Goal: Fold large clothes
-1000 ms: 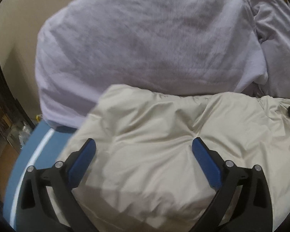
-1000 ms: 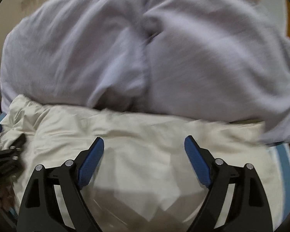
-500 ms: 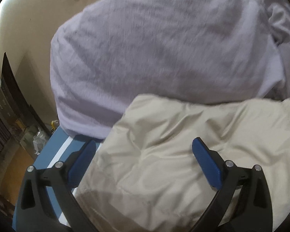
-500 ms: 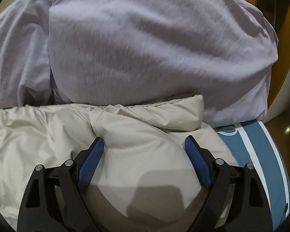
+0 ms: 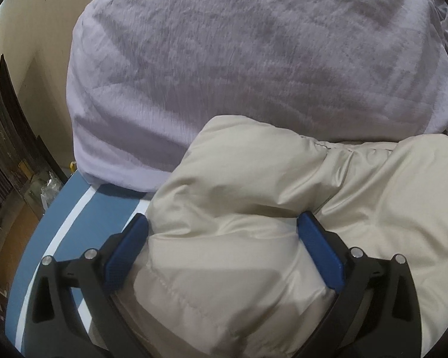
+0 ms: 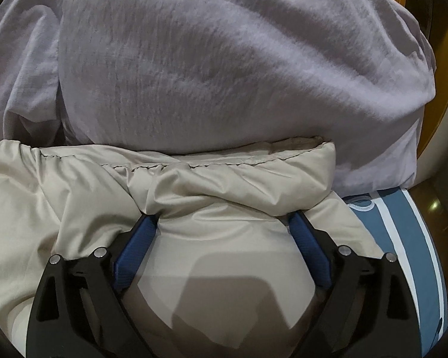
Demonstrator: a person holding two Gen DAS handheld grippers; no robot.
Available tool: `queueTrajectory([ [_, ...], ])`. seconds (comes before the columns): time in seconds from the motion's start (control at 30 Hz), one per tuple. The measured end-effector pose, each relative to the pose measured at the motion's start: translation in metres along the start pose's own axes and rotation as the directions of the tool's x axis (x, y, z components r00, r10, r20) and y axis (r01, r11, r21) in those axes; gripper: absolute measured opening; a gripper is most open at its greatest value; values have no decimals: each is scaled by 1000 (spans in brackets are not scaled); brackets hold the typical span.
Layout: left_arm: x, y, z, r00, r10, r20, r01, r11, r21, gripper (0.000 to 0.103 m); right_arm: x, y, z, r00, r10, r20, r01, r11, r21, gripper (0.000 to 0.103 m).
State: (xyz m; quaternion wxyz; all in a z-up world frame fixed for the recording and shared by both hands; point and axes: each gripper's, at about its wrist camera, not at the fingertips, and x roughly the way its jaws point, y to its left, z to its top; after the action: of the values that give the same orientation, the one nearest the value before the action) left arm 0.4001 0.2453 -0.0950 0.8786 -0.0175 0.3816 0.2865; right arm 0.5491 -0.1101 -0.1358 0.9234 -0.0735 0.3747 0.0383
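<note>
Cream puffer jacket [image 5: 254, 238] lies bunched on a blue sheet [image 5: 83, 223] with white stripes — likely a bed, though little of it shows. Lilac pillows [image 6: 224, 68] sit just behind, touching the jacket's stitched edge. Left gripper [image 5: 224, 244]: jaws wide, pressed down astride a puffy fold, pads not squeezing it. Right gripper [image 6: 224, 244]: jaws opening, jacket fabric bulging between them — no grip visible.

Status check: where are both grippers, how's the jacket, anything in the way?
Left gripper open, astride jacket corner. Right gripper opening, jacket between fingers. Lilac pillows crowd the far edge.
</note>
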Motion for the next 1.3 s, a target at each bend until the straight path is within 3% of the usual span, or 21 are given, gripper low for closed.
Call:
queueTrajectory([
  [0.13,-6,2,0,1000,7,13,-7,1000,21,99,-8,-7,-1,1000,-1,-6,1,1000,10,92],
  [0.3,-46,-3,-2,992,-105,71,103,994,32,99,-46,-11,2,995,100,20,-102,992,79,92],
  [0.47,-93,-28,4,954,-272,122,270,962,36,99,-84,22,5,979,187,77,-188,982,8,92],
  [0.53,-102,-43,3,946,-299,123,295,954,54,99,-90,40,0,977,199,83,-196,980,-46,95],
  [0.67,-94,-63,-2,951,-292,97,286,956,71,99,-85,62,-8,982,177,69,-171,981,-89,95],
  [0.8,-70,-68,-12,960,-274,64,270,961,59,100,-68,61,-12,982,181,47,-178,983,-53,96],
  [1.3,-34,-82,-23,957,-288,29,287,957,50,101,-36,59,-25,982,188,24,-188,982,-12,100],
])
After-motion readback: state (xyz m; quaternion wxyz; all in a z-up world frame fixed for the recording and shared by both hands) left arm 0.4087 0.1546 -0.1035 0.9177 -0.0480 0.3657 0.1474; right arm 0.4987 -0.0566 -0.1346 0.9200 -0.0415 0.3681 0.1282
